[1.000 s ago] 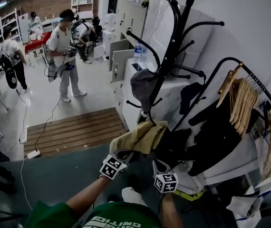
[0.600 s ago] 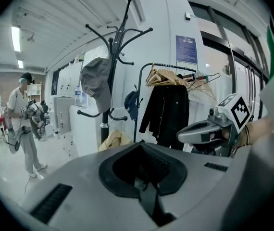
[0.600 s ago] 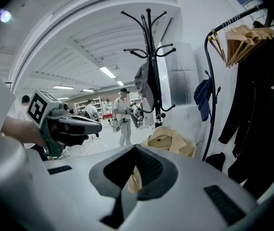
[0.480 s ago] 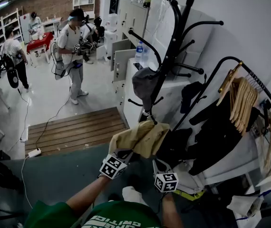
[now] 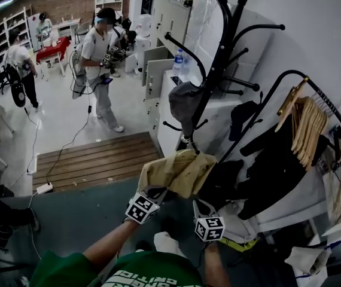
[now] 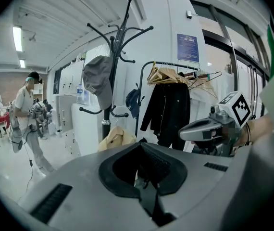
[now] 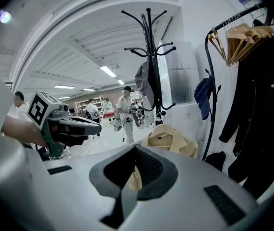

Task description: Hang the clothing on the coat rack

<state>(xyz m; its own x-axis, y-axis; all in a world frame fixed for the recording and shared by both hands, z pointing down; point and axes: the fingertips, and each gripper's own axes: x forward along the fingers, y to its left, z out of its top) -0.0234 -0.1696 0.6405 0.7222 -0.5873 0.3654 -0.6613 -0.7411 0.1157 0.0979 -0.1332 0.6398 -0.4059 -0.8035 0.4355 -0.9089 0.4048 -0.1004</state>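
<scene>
A tan jacket (image 5: 174, 172) hangs low against the black coat rack (image 5: 218, 58), its collar right under a low hook (image 5: 185, 140). In the right gripper view the jacket (image 7: 169, 139) sits on a hanger with its collar facing me. My left gripper (image 5: 157, 192) holds the jacket's lower left edge, jaws shut. My right gripper (image 5: 199, 207) is shut on tan fabric (image 7: 135, 178) at the lower right. A grey cap (image 5: 182, 102) hangs on a rack arm above.
To the right stands a black clothes rail (image 5: 290, 76) with wooden hangers (image 5: 307, 127) and a black coat (image 5: 272, 172). White cabinets (image 5: 158, 70) stand behind the rack. A person with grippers (image 5: 102, 58) stands on the floor at back left, a cable (image 5: 63, 154) trailing over wooden decking (image 5: 93, 163).
Both grippers and the jacket have barely moved. The person at the back has walked nearer and to the right.
</scene>
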